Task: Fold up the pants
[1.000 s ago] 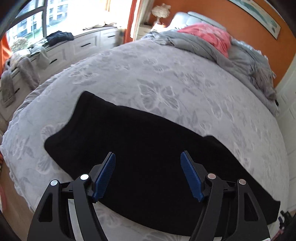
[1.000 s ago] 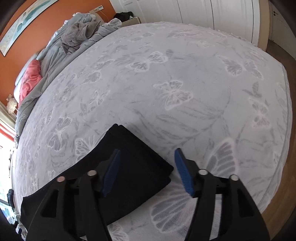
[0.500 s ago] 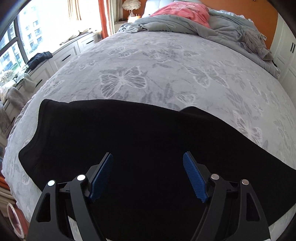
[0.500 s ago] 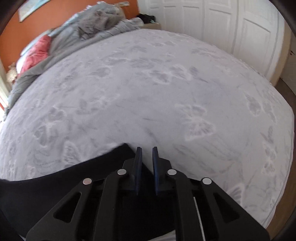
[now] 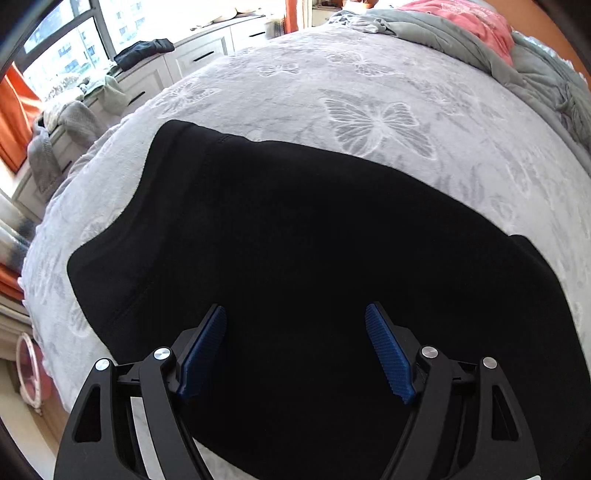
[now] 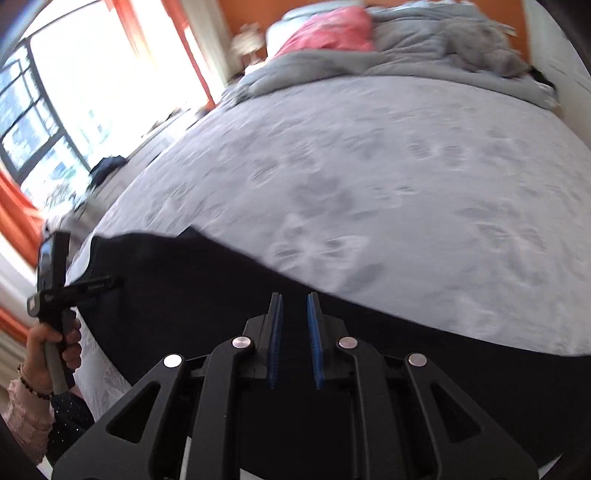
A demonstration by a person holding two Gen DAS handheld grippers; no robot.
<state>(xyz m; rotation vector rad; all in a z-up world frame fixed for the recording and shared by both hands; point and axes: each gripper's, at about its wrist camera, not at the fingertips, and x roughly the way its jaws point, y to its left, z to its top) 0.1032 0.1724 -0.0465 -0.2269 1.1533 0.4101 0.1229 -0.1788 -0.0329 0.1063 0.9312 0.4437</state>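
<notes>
The black pants (image 5: 295,240) lie spread flat on the grey butterfly bedspread (image 5: 369,92), waistband end toward the left. My left gripper (image 5: 295,328) is open, hovering over the pants' near part, holding nothing. In the right wrist view the pants (image 6: 184,288) stretch across the near bed edge. My right gripper (image 6: 295,317) has its jaws nearly closed with a narrow gap over the black cloth; cloth between the pads does not show clearly. The left gripper (image 6: 55,280) shows at far left, held by a hand.
A rumpled grey duvet (image 5: 461,40) and pink cloth (image 5: 469,18) lie at the bed's head. White drawers (image 5: 177,62) with clothes on top stand under the window, left of the bed. The bed's near edge runs just below the pants.
My right gripper went from open to nearly closed at the pants' leg end, then swung left along the pants. My left gripper stayed open and shifted toward the waistband end.
</notes>
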